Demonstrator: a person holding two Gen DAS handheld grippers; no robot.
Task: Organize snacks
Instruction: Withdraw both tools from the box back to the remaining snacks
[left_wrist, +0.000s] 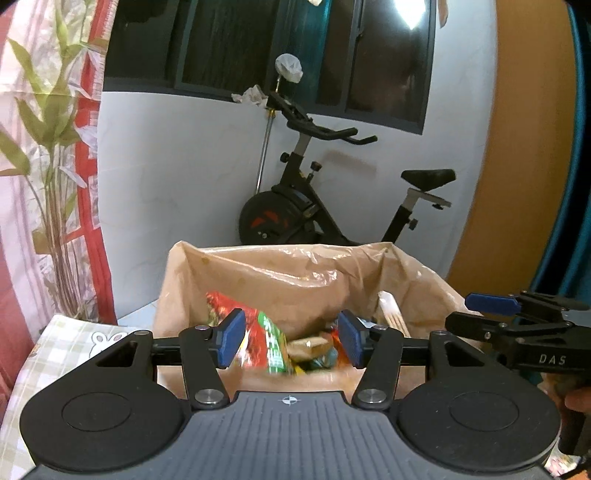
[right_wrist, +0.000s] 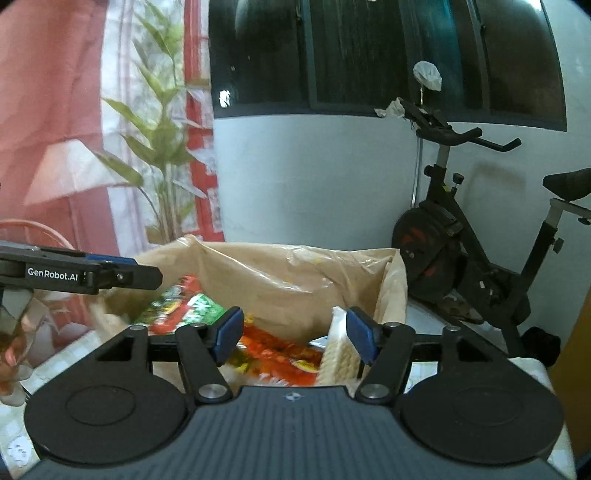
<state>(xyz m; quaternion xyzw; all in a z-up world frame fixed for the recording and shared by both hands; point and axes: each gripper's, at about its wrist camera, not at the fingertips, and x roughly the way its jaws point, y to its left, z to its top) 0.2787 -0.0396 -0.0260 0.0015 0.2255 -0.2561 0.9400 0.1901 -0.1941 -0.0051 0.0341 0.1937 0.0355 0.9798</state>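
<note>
A brown bag (left_wrist: 295, 273) lined with clear plastic stands open-mouthed on a table covered in a checked cloth (left_wrist: 55, 343), and the snacks sit inside it. A red and green snack packet (left_wrist: 258, 332) leans against the bag's left side, its long axis running from the upper left down toward the middle, the green end lowest in the left wrist view. A pale cracker pack (right_wrist: 338, 354) stands on end by the right wall, long axis near upright. Between them lie an orange-red packet (right_wrist: 284, 354) and smaller wrapped pieces (left_wrist: 306, 347), too blurred to tell apart. The left gripper (left_wrist: 291, 339) hangs over the bag's near edge, its jaws about half apart, blue pads clear of everything, nothing held. The right gripper (right_wrist: 295, 338) is over the bag's right half, jaws likewise half apart; the cracker pack is just beside its right pad, whether touching I cannot tell. An exercise bike (left_wrist: 332, 199) stands behind by the wall.
</note>
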